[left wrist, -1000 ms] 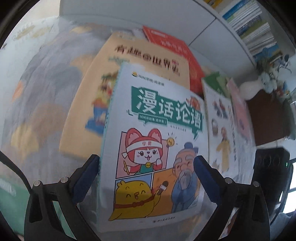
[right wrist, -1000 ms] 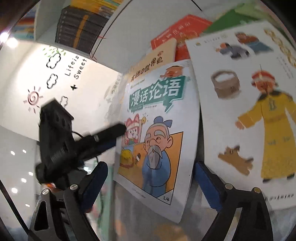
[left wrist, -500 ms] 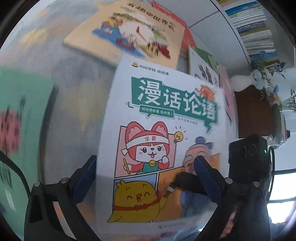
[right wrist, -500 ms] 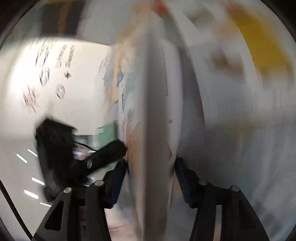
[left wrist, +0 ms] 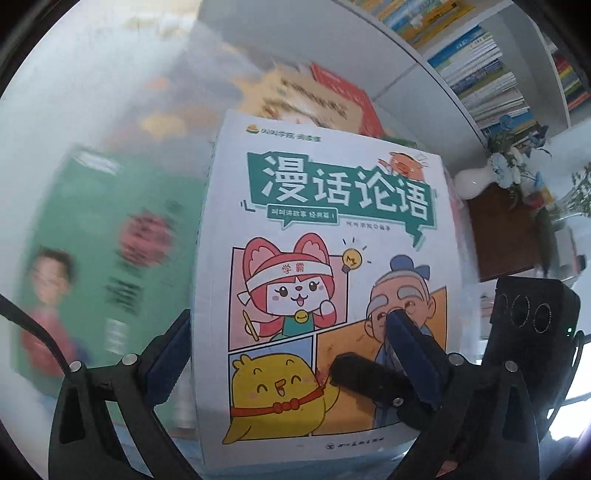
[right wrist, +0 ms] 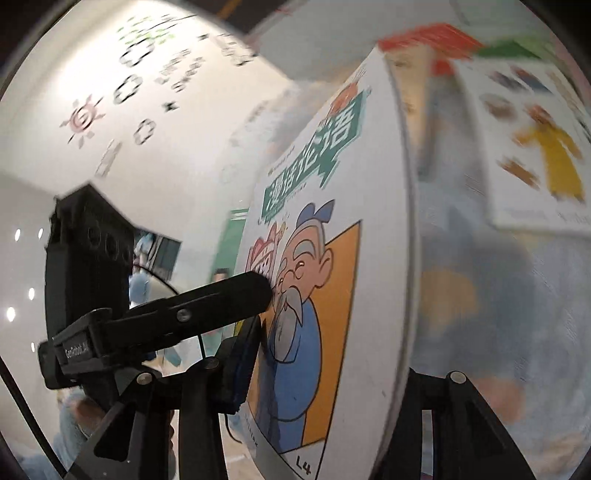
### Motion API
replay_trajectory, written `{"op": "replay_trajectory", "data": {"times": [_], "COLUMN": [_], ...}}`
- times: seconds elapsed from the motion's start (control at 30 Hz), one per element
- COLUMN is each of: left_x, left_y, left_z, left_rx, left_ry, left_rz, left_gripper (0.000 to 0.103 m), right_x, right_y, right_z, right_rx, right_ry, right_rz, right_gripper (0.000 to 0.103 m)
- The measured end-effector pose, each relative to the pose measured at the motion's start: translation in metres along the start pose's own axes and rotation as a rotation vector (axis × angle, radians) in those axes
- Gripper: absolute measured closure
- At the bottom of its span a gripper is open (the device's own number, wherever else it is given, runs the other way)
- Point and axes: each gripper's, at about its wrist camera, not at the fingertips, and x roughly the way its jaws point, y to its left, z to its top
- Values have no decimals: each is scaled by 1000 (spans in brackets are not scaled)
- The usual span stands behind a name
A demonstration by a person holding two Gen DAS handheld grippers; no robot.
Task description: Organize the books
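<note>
A white comic book (left wrist: 325, 280) is clamped between the fingers of the left gripper (left wrist: 295, 354), its cover facing the camera, one blue pad (left wrist: 413, 354) lying on the cover; the same book is gripped edge-on by the right gripper (right wrist: 325, 369), whose jaws are closing on it, the book lying between them; a green book (left wrist: 110, 251) is seen blurred left of the left fingers; a picture book (right wrist: 532, 147) lies beyond the right fingers.

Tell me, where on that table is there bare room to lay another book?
Two patches of bare cloth: one beyond the green book, left of the orange book; another below the picture book, right of the held comic book. Crowded by the cabinet, where the red book lies under the orange book.
</note>
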Motion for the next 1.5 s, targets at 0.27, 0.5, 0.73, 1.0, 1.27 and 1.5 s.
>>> {"op": "replay_trajectory", "data": {"times": [0.27, 0.5, 0.73, 1.0, 1.27, 1.5], "left_x": [-24, -12, -1, -23, -74, -129], "left_y": [76, 106, 116, 108, 71, 16], "left_z": [5, 5, 19, 12, 1, 6], "left_rx": [-87, -72, -70, -18, 2, 112], "left_ry": [29, 74, 57, 35, 3, -127], "left_rz": [163, 271, 384, 422, 235, 297], "left_gripper": [4, 4, 6, 10, 9, 7], "right_x": [84, 134, 151, 124, 58, -9], "right_y": [66, 91, 96, 102, 97, 117], "right_z": [-12, -31, -43, -31, -28, -15], "right_rx": [1, 93, 196, 105, -96, -204], "right_ry": [53, 63, 39, -23, -140, -313], "right_rz": [-12, -66, -140, -232, -283, -345], "right_gripper": [60, 58, 47, 0, 0, 0]}}
